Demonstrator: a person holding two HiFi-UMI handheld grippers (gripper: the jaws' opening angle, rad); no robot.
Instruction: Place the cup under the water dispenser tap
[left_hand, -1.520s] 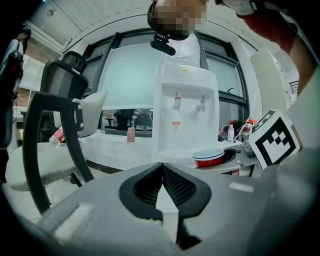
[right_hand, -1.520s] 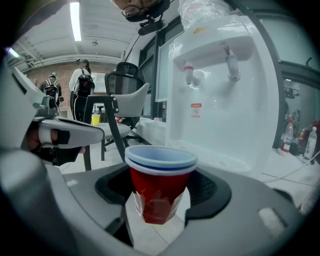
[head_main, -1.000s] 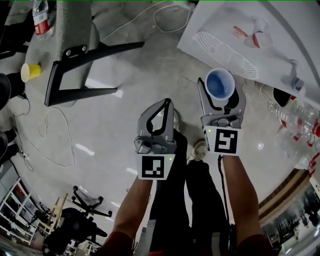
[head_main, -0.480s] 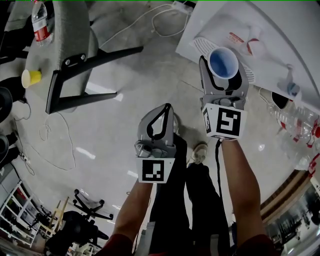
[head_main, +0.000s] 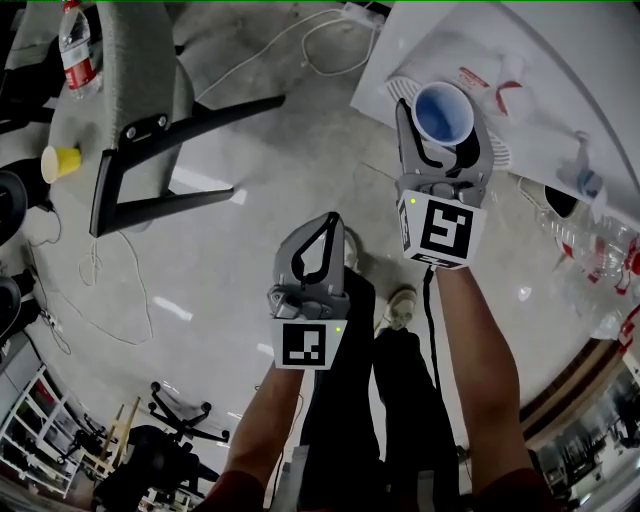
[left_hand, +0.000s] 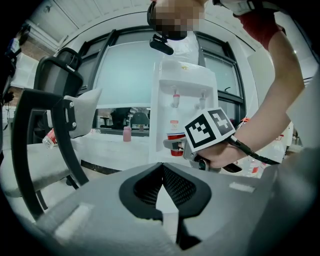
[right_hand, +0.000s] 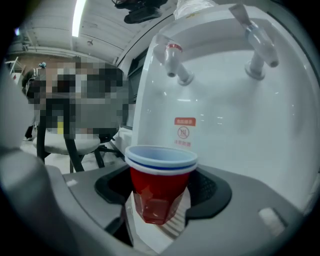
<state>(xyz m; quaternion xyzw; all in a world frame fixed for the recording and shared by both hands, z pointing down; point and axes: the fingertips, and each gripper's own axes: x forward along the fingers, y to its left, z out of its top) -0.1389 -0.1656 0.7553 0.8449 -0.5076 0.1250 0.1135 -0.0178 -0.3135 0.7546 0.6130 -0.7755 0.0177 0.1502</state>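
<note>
In the head view, the right gripper (head_main: 443, 105) clamped the cup (head_main: 443, 112) over the water dispenser (head_main: 540, 70)'s drip grille (head_main: 497, 152). A chair (head_main: 140, 90) and a yellow cup (head_main: 60, 162) stood well apart. The left gripper (head_main: 330, 215) was closed on nothing.

In the left gripper view, the right gripper's marker cube (left_hand: 209, 129) hid part of the cup (left_hand: 175, 144).

In the right gripper view, the cup (right_hand: 160, 182) stood upright, mouth up, with the taps (right_hand: 176, 62) above and beyond it.

**Obstructed and Cropped Items**

Head view: the right gripper (head_main: 440, 106) covers part of the drip tray (head_main: 392, 86). Of the cup (head_main: 443, 115) only the blue inside shows. The dispenser (head_main: 560, 60) runs off the top edge.

Right gripper view: label (right_hand: 184, 131) print is illegible.

Left gripper view: the cup sits partly behind the marker cube (left_hand: 209, 129).
</note>
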